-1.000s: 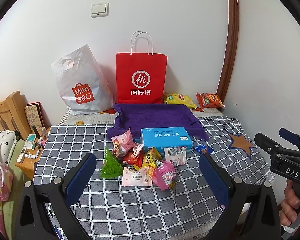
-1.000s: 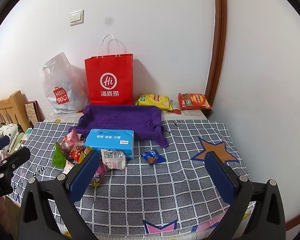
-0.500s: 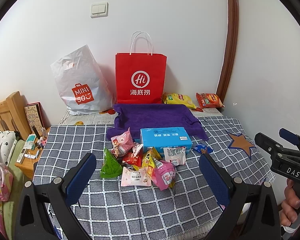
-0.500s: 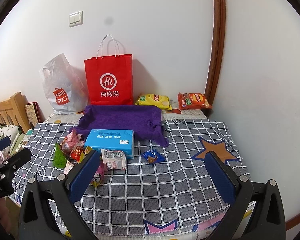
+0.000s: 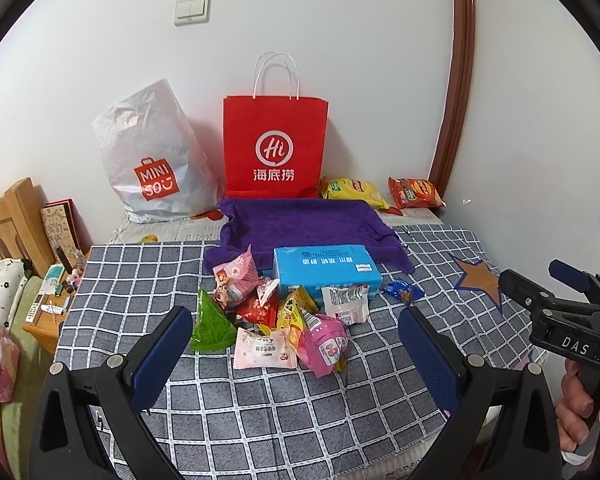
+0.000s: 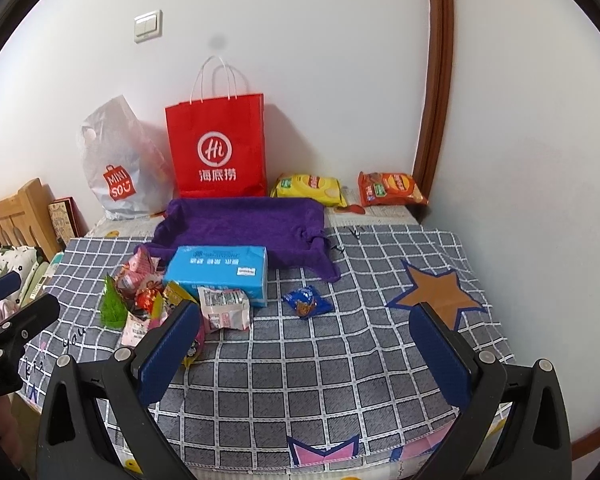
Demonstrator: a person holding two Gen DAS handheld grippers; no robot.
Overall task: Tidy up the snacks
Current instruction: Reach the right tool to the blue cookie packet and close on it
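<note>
Left wrist: snack pile (image 5: 276, 320) lies beyond gaping left tongs (image 5: 296, 344).

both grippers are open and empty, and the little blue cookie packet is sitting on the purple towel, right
Not quite. The blue cookie packet lies on the checked cloth, in front of the purple towel and apart from it, as the right wrist view shows. Both the left gripper and right gripper are open and empty.

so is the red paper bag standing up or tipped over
Upright: the red paper bag stands against the wall, handles pointing up.
</note>
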